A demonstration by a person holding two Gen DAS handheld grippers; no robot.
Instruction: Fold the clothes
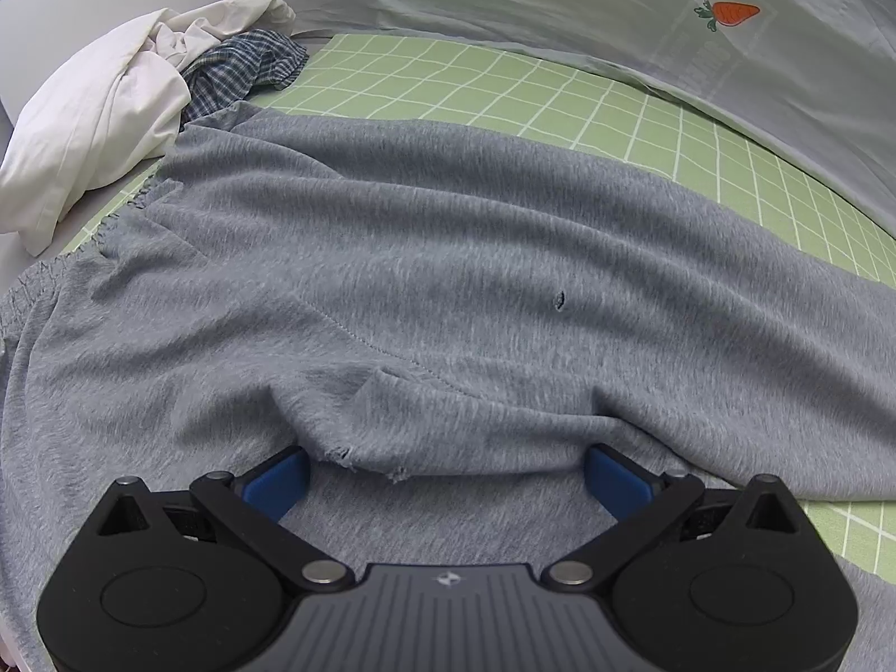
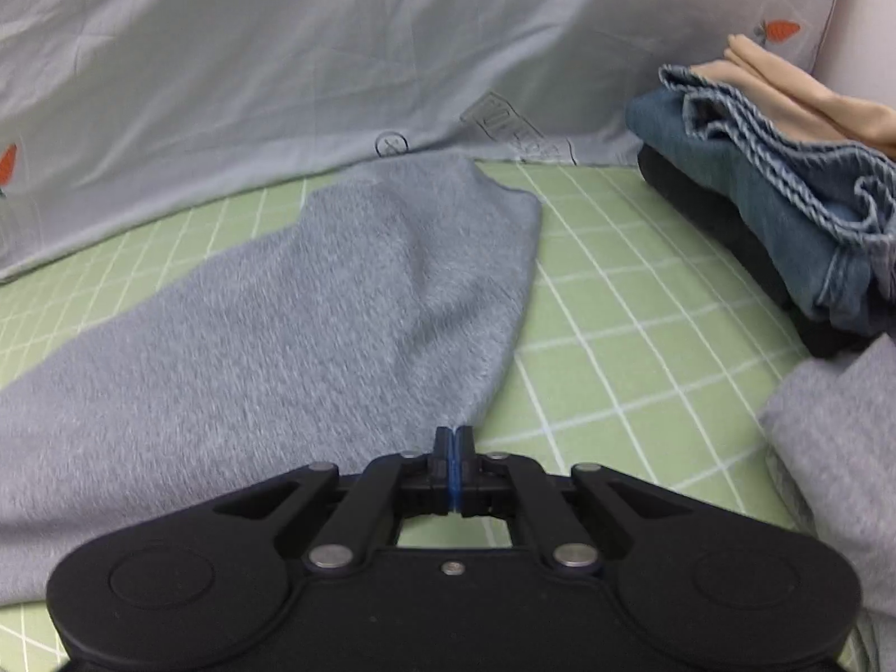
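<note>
Grey sweatpants (image 1: 425, 257) lie spread over the green checked sheet (image 1: 504, 95), with the gathered waistband at the left edge. In the left wrist view my left gripper (image 1: 446, 476) is open, its blue pads (image 1: 277, 484) wide apart. A raised fold of the grey cloth sits between them, and the pads do not press on it. In the right wrist view one grey trouser leg (image 2: 336, 308) runs away toward the duvet. Its near edge tapers to a point at my right gripper (image 2: 453, 434), which is shut on that edge.
A white cloth heap (image 1: 112, 112) and a plaid garment (image 1: 241, 70) lie at the far left. A pale duvet with carrot prints (image 2: 336, 56) borders the back. Folded jeans, a dark piece and a beige piece are stacked (image 2: 773, 207) at the right, above more grey cloth (image 2: 840, 448).
</note>
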